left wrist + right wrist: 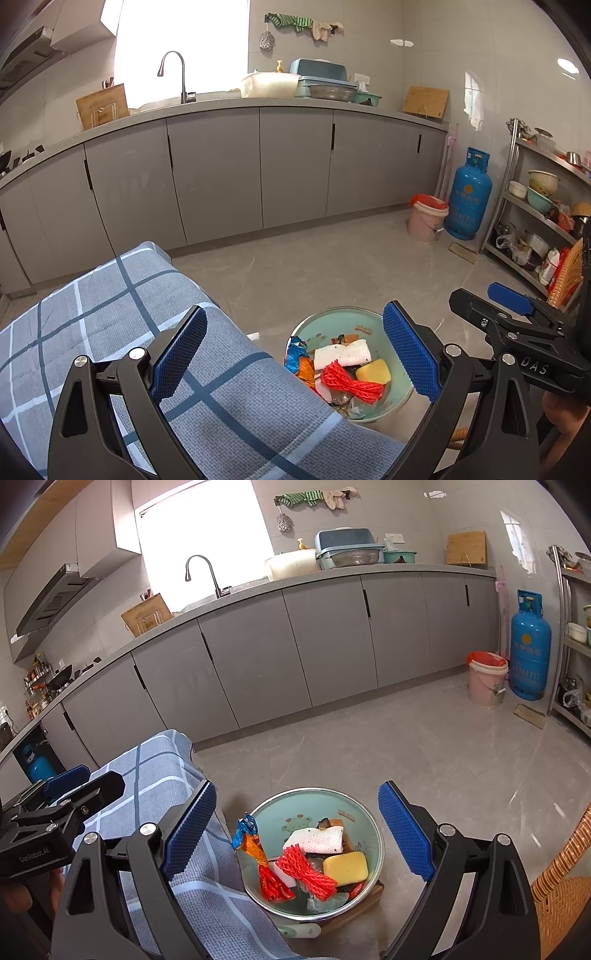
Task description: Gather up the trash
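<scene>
Both black grippers with blue ribbed pads hang with jaws spread wide, nothing between: left gripper (295, 354), right gripper (297, 840). Grey-blue checked cloth (155, 332) drapes a surface at left, its edge just beside the pale green round metal bowl (291, 812) on the floor. Trash sits in the bowl: yellow sponge (345, 867), red foam net (304, 871), white crumpled paper towel (314, 840), orange-blue snack wrapper (251, 843). Woven wicker chair (561, 886) at right.
</scene>
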Available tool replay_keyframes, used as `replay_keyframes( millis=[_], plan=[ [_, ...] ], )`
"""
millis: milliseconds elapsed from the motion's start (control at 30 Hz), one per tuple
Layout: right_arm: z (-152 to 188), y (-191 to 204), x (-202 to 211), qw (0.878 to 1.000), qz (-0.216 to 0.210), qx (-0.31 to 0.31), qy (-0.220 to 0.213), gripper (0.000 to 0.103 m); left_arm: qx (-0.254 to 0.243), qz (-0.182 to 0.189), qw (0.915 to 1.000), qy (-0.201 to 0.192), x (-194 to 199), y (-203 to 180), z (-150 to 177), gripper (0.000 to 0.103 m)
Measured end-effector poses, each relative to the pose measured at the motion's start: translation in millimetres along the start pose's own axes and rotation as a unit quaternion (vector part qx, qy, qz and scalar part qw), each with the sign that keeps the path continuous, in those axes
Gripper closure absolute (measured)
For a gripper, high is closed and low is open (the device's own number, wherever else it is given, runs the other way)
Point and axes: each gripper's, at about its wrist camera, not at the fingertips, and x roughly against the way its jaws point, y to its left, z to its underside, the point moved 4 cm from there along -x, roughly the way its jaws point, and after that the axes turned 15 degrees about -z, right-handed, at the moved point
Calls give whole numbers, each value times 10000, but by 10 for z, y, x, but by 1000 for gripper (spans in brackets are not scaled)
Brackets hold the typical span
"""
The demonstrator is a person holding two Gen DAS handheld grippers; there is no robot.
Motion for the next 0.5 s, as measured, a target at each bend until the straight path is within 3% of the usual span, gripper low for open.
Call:
replay_keyframes(
  millis=[500],
  plan=[
    [-27,27,85,9999,31,27,-121,14,-74,-10,10000,-37,43,-51,6,4]
  ],
)
